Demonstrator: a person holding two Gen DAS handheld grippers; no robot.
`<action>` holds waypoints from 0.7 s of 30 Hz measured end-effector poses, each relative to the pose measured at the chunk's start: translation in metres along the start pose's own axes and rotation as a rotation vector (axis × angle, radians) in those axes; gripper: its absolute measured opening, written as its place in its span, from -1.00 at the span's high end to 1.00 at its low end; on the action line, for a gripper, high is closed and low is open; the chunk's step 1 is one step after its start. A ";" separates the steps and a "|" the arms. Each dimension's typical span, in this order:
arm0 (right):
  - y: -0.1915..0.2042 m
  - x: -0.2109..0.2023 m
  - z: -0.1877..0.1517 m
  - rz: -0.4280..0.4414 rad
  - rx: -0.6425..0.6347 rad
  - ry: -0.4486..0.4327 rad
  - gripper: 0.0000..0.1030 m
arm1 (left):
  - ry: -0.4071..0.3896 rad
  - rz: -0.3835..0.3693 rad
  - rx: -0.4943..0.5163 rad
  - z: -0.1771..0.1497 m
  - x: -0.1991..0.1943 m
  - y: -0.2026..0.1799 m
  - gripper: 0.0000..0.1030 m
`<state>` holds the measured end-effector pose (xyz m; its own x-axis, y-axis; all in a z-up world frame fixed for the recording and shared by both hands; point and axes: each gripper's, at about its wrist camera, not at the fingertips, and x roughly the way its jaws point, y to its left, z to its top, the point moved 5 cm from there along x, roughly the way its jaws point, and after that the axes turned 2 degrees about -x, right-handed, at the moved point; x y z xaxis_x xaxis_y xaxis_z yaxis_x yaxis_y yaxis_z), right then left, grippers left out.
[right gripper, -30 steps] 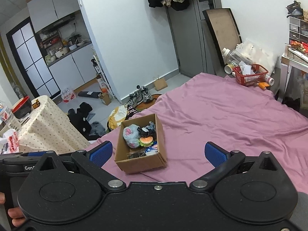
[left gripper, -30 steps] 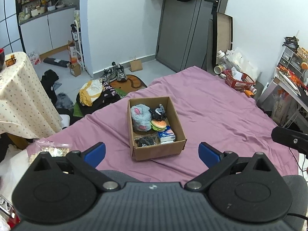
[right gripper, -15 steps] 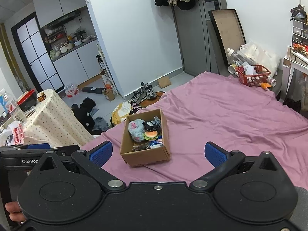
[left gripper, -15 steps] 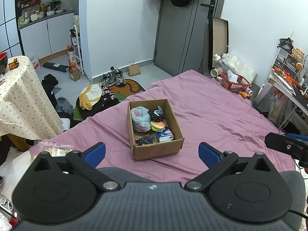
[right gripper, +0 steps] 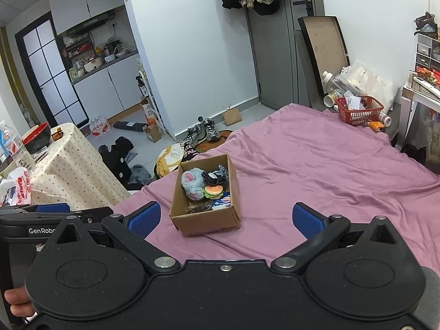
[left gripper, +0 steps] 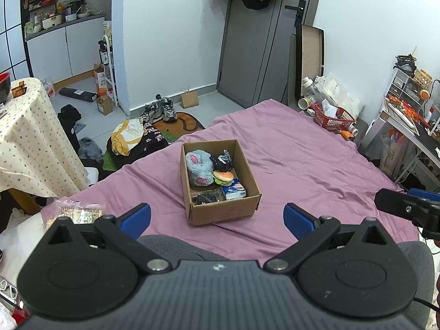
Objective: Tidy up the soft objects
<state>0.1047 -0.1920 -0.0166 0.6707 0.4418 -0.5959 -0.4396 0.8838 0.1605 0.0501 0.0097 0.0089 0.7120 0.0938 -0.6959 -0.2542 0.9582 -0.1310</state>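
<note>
**Left wrist view: box packed, both tools idle**

Left wrist view shows my left gripper spread wide with nothing between its blue pads; my right gripper is likewise spread and empty. Both hang short of the cardboard box, which sits on the purple bedsheet.

Inside the box: a grey plush toy at the far left, a black fabric item beside it, a burger-shaped toy at centre, and a tissue pack at the near right corner.

Judgement: all contents look light and compressible. The plush should be pinched across its bulk; the tissue pack's film may slip. The box itself is stiff card, best taken by a wall.
</note>
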 end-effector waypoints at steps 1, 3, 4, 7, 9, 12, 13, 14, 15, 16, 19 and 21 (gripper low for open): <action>0.000 0.000 0.000 0.000 -0.002 0.001 -1.00 | 0.000 -0.003 0.000 0.000 0.000 0.000 -0.98; 0.002 0.000 0.000 0.001 -0.007 0.000 -1.00 | 0.000 -0.007 0.001 0.000 -0.001 -0.001 -0.98; 0.002 0.000 0.000 0.003 -0.010 0.000 -1.00 | -0.001 -0.008 0.002 0.000 -0.001 -0.001 -0.98; 0.002 0.000 0.001 0.012 -0.017 -0.002 -1.00 | -0.001 -0.009 0.002 0.000 -0.001 -0.001 -0.98; 0.002 0.000 0.002 0.022 -0.016 0.002 -1.00 | -0.004 -0.010 0.000 0.000 -0.001 -0.002 -0.98; 0.002 0.000 0.002 0.022 -0.017 0.003 -1.00 | -0.003 -0.009 0.007 0.000 -0.001 -0.002 -0.98; 0.003 0.001 0.002 0.021 -0.018 0.004 -1.00 | -0.003 -0.010 0.007 0.000 -0.001 -0.001 -0.98; 0.002 0.001 0.003 0.020 -0.018 0.005 -1.00 | -0.003 -0.012 0.007 0.001 -0.001 -0.001 -0.98; 0.002 0.001 0.002 0.021 -0.018 0.005 -1.00 | -0.003 -0.014 0.007 0.001 -0.001 -0.001 -0.98; 0.002 0.001 0.003 0.023 -0.018 0.004 -1.00 | -0.004 -0.014 0.008 0.002 -0.001 -0.001 -0.98; 0.003 0.001 0.002 0.026 -0.011 -0.001 -1.00 | -0.002 -0.013 0.008 0.001 -0.001 -0.001 -0.98; 0.003 0.000 0.003 0.029 -0.010 -0.002 -1.00 | -0.002 -0.012 0.006 0.002 -0.001 0.000 -0.98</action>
<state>0.1051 -0.1888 -0.0143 0.6591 0.4673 -0.5892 -0.4645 0.8692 0.1698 0.0508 0.0097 0.0106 0.7160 0.0831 -0.6932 -0.2418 0.9610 -0.1345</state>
